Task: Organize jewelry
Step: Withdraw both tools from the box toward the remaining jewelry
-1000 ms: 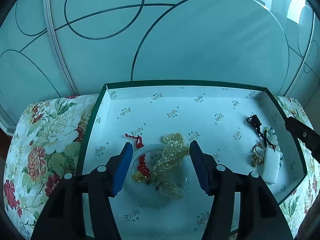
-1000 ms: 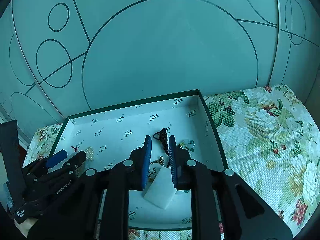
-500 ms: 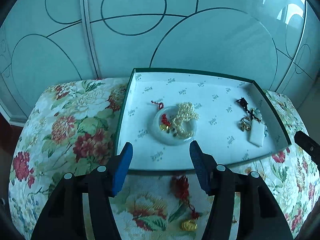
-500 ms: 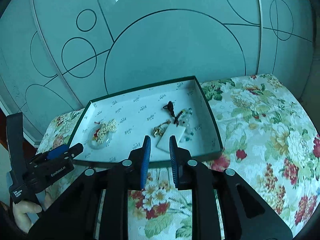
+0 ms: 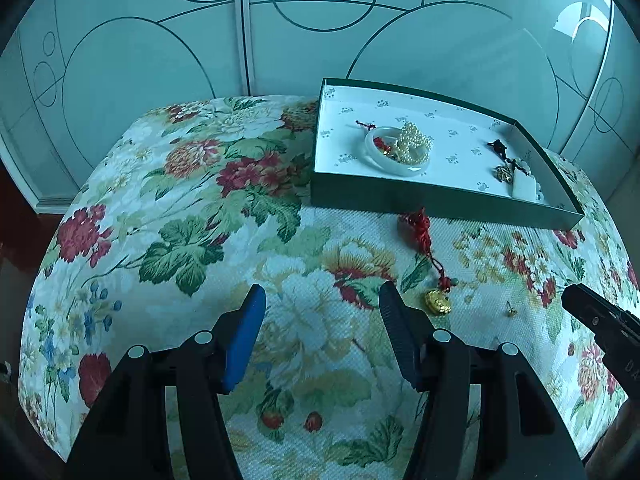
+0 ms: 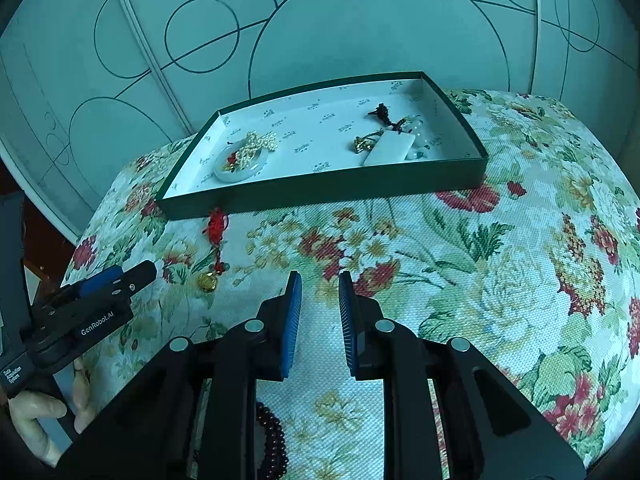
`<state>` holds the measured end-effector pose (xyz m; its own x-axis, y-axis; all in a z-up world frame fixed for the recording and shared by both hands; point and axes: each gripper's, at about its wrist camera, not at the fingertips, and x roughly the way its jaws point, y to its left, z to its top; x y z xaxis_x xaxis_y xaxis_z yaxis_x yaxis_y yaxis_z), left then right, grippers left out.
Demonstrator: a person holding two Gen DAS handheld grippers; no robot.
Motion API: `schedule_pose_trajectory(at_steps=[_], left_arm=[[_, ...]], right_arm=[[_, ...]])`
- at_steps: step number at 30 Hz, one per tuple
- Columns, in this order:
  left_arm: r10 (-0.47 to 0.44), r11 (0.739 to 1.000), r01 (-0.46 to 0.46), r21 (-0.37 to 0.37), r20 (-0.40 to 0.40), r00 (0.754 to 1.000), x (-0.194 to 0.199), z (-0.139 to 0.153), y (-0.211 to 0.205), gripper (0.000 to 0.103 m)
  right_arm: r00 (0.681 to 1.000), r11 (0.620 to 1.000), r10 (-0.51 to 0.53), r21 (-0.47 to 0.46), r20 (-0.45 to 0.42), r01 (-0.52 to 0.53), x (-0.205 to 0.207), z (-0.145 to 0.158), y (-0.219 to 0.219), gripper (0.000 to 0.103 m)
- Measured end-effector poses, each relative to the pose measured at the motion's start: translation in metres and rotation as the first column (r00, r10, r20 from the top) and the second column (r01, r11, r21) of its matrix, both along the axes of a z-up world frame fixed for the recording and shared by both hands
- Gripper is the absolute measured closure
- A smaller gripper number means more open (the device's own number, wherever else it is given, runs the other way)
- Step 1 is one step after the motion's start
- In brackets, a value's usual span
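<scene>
The red knotted charm lies on the flowered cloth of the worktop, just outside the near wall of the green tray, its cord running from the tassel-like knot by the tray down toward a small gold pendant at the near end. That long axis points roughly toward the jaws, and the pendant sits just ahead and to the right of the left gripper, whose jaws stand released and empty. The right gripper has its jaws nearly together, holding nothing, with the charm well off to its left, so the left hand looks nearer. A tiny gold stud lies apart to the right. Inside the tray rest a smooth pale bangle, lumpy pearls and a flat white slab.
</scene>
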<state>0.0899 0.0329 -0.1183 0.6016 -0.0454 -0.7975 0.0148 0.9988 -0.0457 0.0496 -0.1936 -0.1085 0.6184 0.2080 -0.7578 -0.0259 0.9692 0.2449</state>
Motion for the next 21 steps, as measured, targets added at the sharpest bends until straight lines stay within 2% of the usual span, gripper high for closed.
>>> schedule_pose_trajectory(at_steps=[9,21], left_arm=[[0.032,0.999,-0.032,-0.014,0.000,0.999,-0.010,-0.004,0.020,0.044],[0.032,0.998,-0.033,-0.046,-0.011,0.999,-0.010,-0.011,0.029,0.044]], right_arm=[[0.998,0.998,0.051,-0.035,-0.020,-0.052,0.000,-0.012,0.034,0.084],[0.998,0.995,0.048,-0.083,-0.039,-0.051,0.011,-0.026,0.045,0.084]])
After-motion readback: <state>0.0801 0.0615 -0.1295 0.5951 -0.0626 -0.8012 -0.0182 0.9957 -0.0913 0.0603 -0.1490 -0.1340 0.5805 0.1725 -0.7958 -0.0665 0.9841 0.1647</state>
